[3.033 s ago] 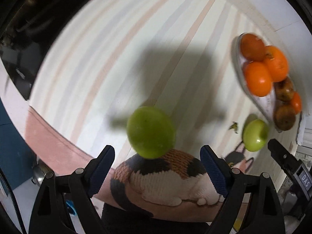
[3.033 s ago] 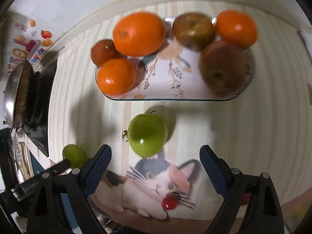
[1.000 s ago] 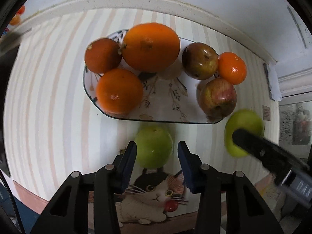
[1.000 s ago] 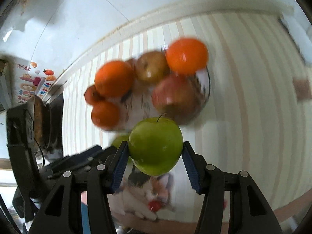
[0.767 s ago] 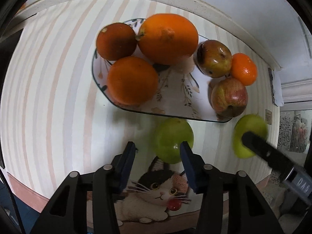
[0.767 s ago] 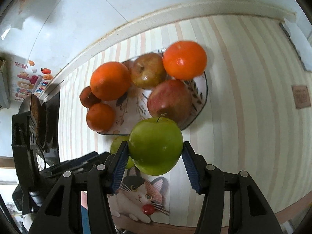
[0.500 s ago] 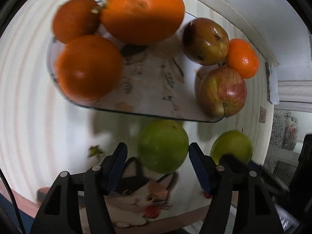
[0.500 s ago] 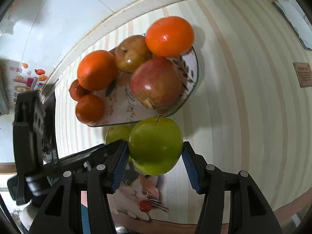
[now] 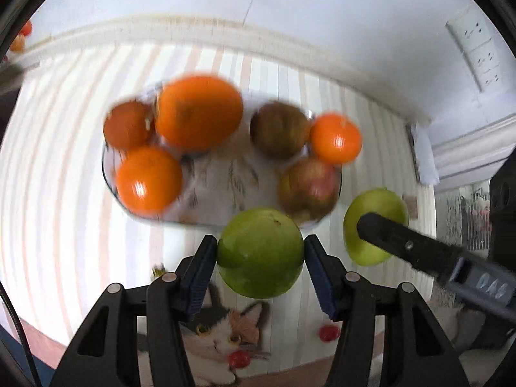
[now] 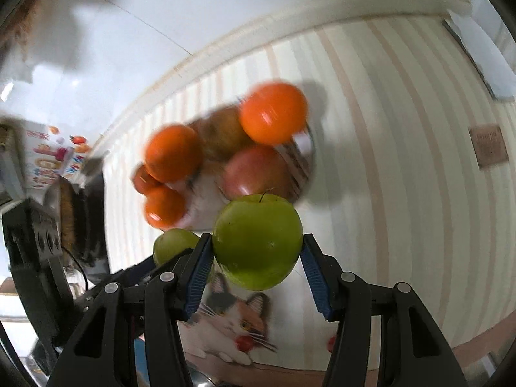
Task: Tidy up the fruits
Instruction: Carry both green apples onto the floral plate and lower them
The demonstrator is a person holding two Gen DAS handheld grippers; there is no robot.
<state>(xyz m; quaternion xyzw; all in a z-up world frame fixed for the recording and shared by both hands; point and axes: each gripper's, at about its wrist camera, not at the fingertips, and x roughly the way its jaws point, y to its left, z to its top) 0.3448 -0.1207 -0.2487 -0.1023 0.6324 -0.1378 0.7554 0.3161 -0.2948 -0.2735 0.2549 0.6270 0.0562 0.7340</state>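
My left gripper (image 9: 260, 253) is shut on a green apple (image 9: 260, 252) and holds it above the mat, just in front of the glass plate (image 9: 209, 174). My right gripper (image 10: 257, 251) is shut on a second green apple (image 10: 257, 242) with a stem; that apple also shows at the right of the left wrist view (image 9: 374, 222). The plate holds several oranges (image 9: 198, 111) and two reddish apples (image 9: 308, 187). In the right wrist view the left gripper's apple (image 10: 174, 245) shows at the left, beside the plate (image 10: 300, 158).
A striped mat with a cat print (image 9: 222, 332) covers the counter. A white wall with a socket strip (image 9: 477, 51) runs behind the plate. A dark stove with a pan (image 10: 74, 222) stands at the left in the right wrist view.
My left gripper has closed on the green apple and lifted it off the mat. The right gripper still holds its apple, and both have drawn back from the plate.
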